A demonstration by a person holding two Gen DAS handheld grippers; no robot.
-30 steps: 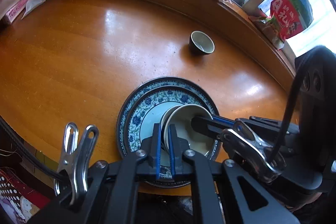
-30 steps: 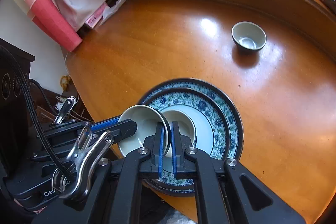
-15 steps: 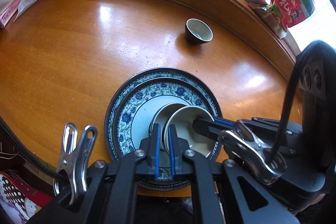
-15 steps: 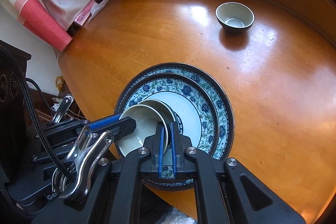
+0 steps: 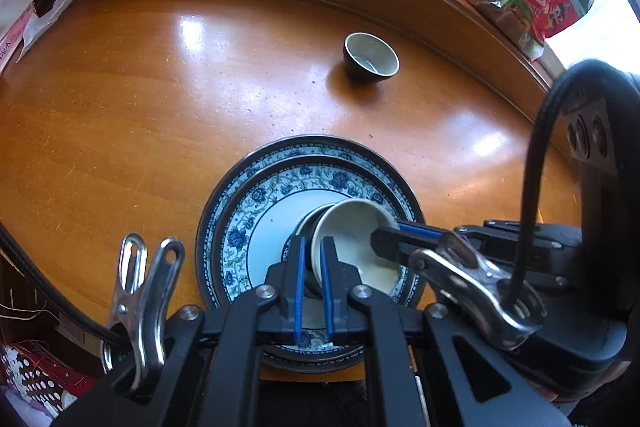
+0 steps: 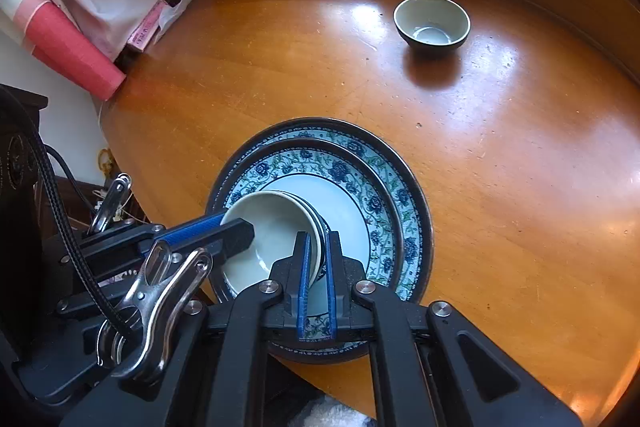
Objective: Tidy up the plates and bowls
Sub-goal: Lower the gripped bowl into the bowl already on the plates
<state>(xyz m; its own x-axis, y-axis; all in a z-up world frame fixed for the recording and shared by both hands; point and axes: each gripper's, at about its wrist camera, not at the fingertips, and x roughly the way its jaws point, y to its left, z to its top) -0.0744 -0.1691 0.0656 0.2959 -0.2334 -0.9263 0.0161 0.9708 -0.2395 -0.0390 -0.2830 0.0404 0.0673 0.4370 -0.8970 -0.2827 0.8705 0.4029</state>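
Only rightward: pink roll (image 6: 72,57).

Cream-glazed ceramic bowl (image 5: 352,239) held by both grippers has moved from beside the second cream bowl (image 6: 310,211) to over it, now nesting tilted. Both shifted toward the centre of the blue-floral patterned plates (image 6: 360,163).

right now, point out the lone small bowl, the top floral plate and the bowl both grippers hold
lone small bowl (image 6: 432,23): right wrist view, inside of the bowl.
top floral plate (image 6: 360,179): right wrist view, blue flowered band.
held bowl (image 5: 356,231): left wrist view, pale inner wall.
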